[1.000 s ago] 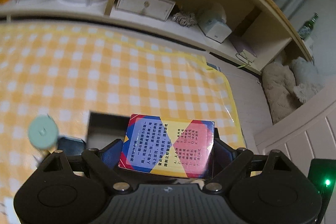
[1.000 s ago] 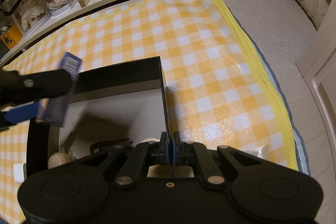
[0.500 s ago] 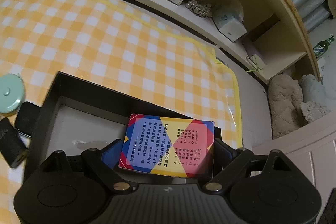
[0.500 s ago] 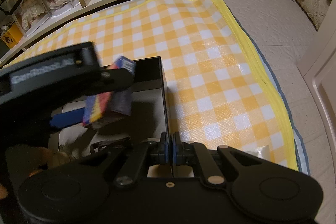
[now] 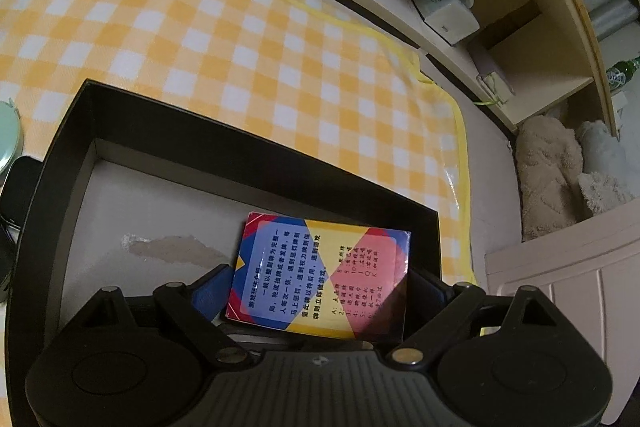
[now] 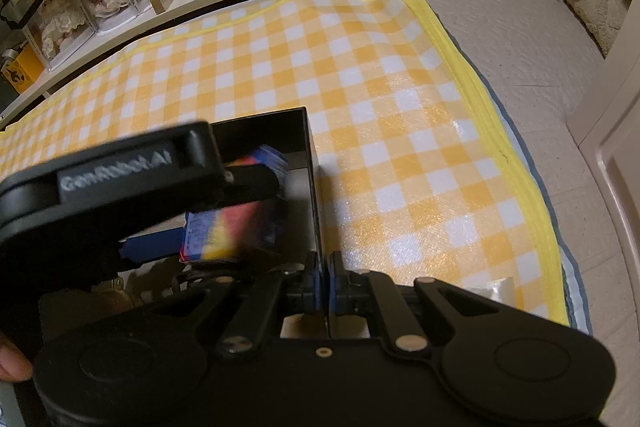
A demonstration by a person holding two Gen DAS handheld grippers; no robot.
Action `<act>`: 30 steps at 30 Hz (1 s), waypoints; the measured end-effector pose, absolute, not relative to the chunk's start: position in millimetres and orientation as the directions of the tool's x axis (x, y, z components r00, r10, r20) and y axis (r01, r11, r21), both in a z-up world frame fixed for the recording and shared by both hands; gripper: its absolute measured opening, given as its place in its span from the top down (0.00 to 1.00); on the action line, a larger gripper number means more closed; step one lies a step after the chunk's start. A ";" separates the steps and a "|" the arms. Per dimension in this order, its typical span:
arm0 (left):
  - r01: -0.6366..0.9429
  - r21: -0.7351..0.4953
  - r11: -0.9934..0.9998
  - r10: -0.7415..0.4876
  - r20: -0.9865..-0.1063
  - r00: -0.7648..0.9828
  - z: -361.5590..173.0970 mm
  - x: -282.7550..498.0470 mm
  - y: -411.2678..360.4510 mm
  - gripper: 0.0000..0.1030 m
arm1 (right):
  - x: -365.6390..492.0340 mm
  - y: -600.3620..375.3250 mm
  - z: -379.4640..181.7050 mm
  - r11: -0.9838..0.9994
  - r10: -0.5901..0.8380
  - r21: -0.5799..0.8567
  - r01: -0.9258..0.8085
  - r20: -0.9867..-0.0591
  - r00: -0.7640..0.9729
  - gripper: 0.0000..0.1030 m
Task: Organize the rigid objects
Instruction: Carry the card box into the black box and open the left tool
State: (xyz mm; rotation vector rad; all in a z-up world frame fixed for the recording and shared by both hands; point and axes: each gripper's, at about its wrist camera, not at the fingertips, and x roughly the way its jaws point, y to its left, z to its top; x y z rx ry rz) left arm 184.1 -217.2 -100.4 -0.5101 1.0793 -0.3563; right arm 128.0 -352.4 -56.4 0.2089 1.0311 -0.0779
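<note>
Here the left tongs (image 5: 320,287) are clenched on a card box (image 5: 320,279), a small carton printed in blue, yellow and red, whose two side faces sit against the blue pads while the printed face is turned up toward the camera. The carton is held flat and level, apparently so that it can be set down on its broad face inside the black box (image 5: 256,143), an open tray with dark walls and a pale grey floor that lies on the yellow checked mat (image 5: 200,27) spread over the floor. In the left wrist view the carton sits over the tray's floor toward its right wall and far wall; whether it touches the floor yet cannot be told. The right tongs (image 6: 324,287) are pinched shut on the thin right wall of the black box (image 6: 308,131), most likely to steady the light tray so it does not slide on the slick mat while the other hand loads it. From that side the left tongs (image 6: 236,195) show blurred above the tray's interior, with the card box (image 6: 224,227) between them, just beside the gripped wall. The carton thus lies wholly within the left tongs and near, but apart from, the right ones. A mint-green round case (image 5: 8,135) waits on the mat just outside the tray's left wall, near the mat's left edge, probably a later item.
</note>
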 end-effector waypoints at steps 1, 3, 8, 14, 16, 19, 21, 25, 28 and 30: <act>0.027 -0.566 0.824 -0.519 -0.735 0.436 -100.2 184.1 -215.6 0.06 | 128.2 -352.1 -56.4 0.977 0.033 0.135 0.162 -0.858 0.512 0.95; 0.029 -0.575 0.817 -0.528 -0.728 0.438 -98.8 185.0 -216.0 0.04 | 128.1 -352.0 -56.6 0.978 0.033 0.134 0.162 -0.858 0.512 0.95; 0.055 -0.570 0.820 -0.532 -0.723 0.441 -93.7 185.3 -216.7 0.04 | 128.0 -351.7 -56.3 0.977 0.033 0.135 0.163 -0.858 0.512 0.95; 0.083 -0.533 0.842 -0.511 -0.739 0.439 -86.1 183.8 -213.5 0.05 | 127.8 -351.9 -56.4 0.976 0.036 0.140 0.165 -0.857 0.513 0.95; 0.107 -0.509 0.854 -0.500 -0.748 0.437 -81.1 181.3 -214.2 0.05 | 127.9 -352.5 -56.7 0.976 0.038 0.143 0.166 -0.857 0.514 0.95; 0.150 -0.471 0.869 -0.486 -0.757 0.437 -70.8 176.9 -215.1 0.05 | 127.4 -353.1 -56.7 0.976 0.039 0.143 0.166 -0.857 0.514 0.95; 0.175 -0.441 0.880 -0.471 -0.765 0.440 -63.5 172.7 -213.9 0.05 | 127.5 -353.5 -56.7 0.975 0.040 0.146 0.166 -0.857 0.514 0.95; 0.226 -0.378 0.898 -0.440 -0.776 0.453 -50.4 163.3 -210.4 0.04 | 127.1 -354.4 -56.5 0.975 0.043 0.149 0.167 -0.856 0.515 0.95; 0.259 -0.341 0.904 -0.426 -0.781 0.456 -40.5 155.5 -207.6 0.04 | 127.0 -354.7 -56.4 0.975 0.042 0.148 0.167 -0.856 0.515 0.95; 0.285 -0.314 0.905 -0.417 -0.782 0.463 -34.0 148.7 -205.4 0.04 | 127.0 -354.4 -56.4 0.975 0.042 0.149 0.167 -0.856 0.515 0.95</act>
